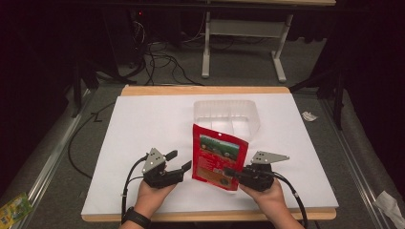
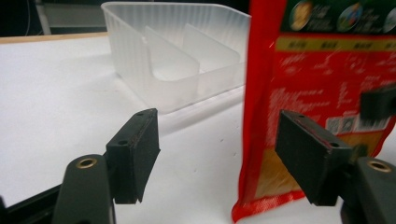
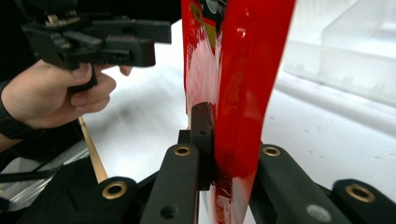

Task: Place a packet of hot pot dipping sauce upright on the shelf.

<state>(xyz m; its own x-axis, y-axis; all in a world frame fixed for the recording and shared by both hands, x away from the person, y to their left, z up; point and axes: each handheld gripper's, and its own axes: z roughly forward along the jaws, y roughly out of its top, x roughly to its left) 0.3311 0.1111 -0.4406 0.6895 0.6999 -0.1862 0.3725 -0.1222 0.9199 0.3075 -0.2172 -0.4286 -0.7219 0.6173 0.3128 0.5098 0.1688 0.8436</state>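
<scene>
Right gripper [image 1: 230, 172] pinches the lower right edge of the red snack pouch [image 1: 218, 156], held upright over the white table [image 1: 143, 124]; left gripper [image 1: 177, 160] spread, empty, just beside the pouch's left edge. Clear plastic divided tray [image 1: 227, 114] sits right behind the pouch. Step looks like carry-and-place: pouch gripped, not yet in the tray. Next move probably needs a forward lift over the near wall and a drop into a compartment, or a left-side grab first to steady it.

Left gripper view: left gripper [image 2: 217, 154] wide apart, nothing between the pads. Pouch [image 2: 322, 93] stands at right, its bottom corner low, near or on the table, can't tell which. Yellow band, small print, blurred pictures up top. Tray [image 2: 177, 60] beyond it, two inner dividers visible, compartments empty.

Right gripper view: right gripper [image 3: 219, 140] pressed together on the pouch [image 3: 247, 70], seen edge-on. Glossy red film, creased at the clamp, looks thin and floppy, so it may bend when tilted. Left gripper [image 3: 140, 42] farther off in the person's hand [image 3: 56, 93]; tray wall [image 3: 345, 51] at right.
</scene>
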